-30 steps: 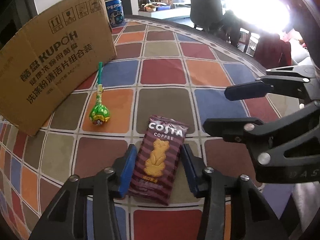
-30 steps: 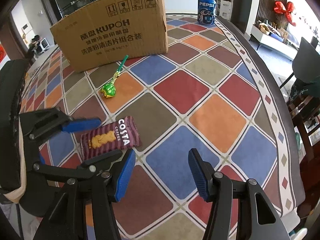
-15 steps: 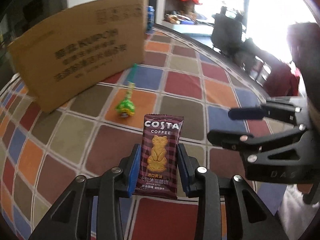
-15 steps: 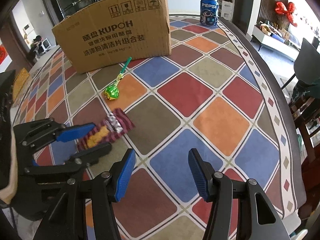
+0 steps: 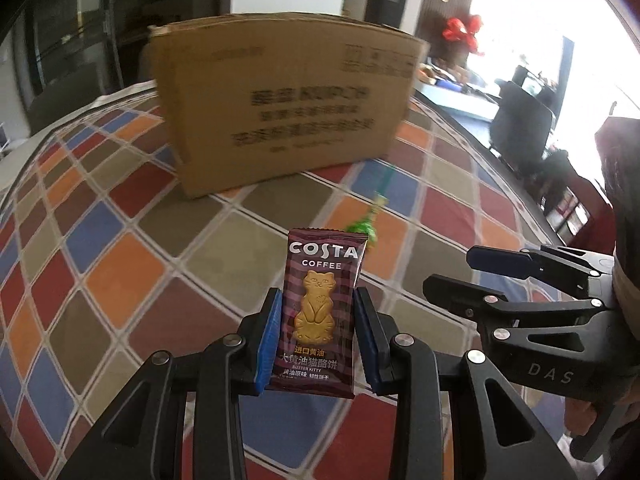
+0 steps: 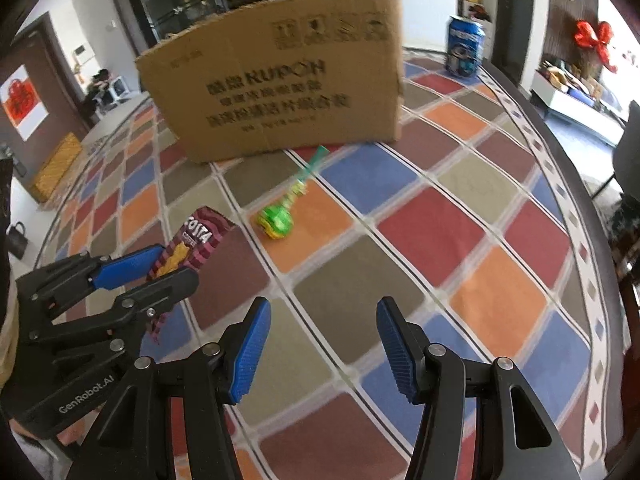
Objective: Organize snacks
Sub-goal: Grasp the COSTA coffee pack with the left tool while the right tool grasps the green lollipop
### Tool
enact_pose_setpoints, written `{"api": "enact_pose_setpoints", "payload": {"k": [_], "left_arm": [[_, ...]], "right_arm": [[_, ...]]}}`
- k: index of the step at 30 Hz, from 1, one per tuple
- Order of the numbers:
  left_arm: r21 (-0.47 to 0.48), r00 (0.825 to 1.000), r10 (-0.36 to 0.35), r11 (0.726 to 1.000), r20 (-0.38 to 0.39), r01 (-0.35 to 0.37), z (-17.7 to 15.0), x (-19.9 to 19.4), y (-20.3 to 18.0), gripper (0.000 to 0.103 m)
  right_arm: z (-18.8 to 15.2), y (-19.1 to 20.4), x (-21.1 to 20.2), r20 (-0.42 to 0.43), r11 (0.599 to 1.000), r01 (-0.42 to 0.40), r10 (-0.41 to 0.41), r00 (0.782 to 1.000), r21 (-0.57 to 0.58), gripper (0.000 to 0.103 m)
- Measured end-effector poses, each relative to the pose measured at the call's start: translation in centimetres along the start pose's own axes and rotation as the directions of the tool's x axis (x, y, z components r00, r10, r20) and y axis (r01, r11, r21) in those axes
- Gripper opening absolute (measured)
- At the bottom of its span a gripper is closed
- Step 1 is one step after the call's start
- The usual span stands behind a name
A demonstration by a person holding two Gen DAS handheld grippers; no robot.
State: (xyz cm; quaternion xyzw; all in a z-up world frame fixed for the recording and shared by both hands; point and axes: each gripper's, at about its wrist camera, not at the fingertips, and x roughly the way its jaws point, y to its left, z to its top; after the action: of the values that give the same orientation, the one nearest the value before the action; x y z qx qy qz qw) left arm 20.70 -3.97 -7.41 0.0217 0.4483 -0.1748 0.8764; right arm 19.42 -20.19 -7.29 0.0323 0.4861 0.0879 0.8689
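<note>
**Biscuit packet lifted, box ahead**

Packet of Costa cat biscuit [image 5: 320, 312], maroon wrapper, sits upright between the blue pads of the left claw [image 5: 318, 338], clenched on its lower half; top half stands free. In the right wrist view it hangs clear of the tabletop [image 6: 420, 216], tilted.

Right claw [image 6: 324, 346] released, jaws apart, nothing between them, hovering over the tiles beside the left claw.

Likely step: carrying the packet toward the cardboard box [image 5: 288, 108], which stands further back on the tabletop. Box opening not visible from either camera; only its printed side shows.

Risks, as judged:
- Wrapper is thin and slick; the grip is on the sides only, so a quick swing could let it slide or twist out.
- Box wall looks tall; a low approach would catch the packet on the rim.
- Two claws are close together; the free one could knock the held packet.

Around: green lollipop [image 6: 278, 222] lies on the tabletop between claws and box, stick pointing at the box, roughly on the carry line but low. Pepsi can [image 6: 464, 46] stands beyond the box's right corner, well apart.
</note>
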Motion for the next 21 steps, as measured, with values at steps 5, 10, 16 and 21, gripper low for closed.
{"api": "enact_pose_setpoints", "payload": {"k": [5, 10, 16, 21], "left_arm": [[-0.046, 0.999, 0.035, 0.998, 0.011, -0.035, 0.6, 0.2, 1.7, 0.035], [-0.063, 0.998, 0.067, 0.996, 0.017, -0.066, 1.1, 0.6, 2.7, 0.035], [-0.089, 0.996, 0.087, 0.992, 0.023, -0.085, 1.8, 0.9, 3.7, 0.035], [-0.094, 0.995, 0.094, 0.991, 0.030, -0.091, 2.4, 1.2, 3.9, 0.035]], "right_arm": [[1.7, 1.7, 1.3, 0.017, 0.999, -0.021, 0.021, 1.000, -0.048, 0.056], [3.0, 2.9, 3.1, 0.009, 0.995, -0.009, 0.010, 1.000, -0.098, 0.056], [4.3, 3.2, 4.7, -0.018, 0.996, -0.019, 0.017, 1.000, -0.090, 0.050], [4.9, 3.3, 5.8, -0.036, 0.996, -0.021, 0.018, 0.999, -0.084, 0.044]]}}
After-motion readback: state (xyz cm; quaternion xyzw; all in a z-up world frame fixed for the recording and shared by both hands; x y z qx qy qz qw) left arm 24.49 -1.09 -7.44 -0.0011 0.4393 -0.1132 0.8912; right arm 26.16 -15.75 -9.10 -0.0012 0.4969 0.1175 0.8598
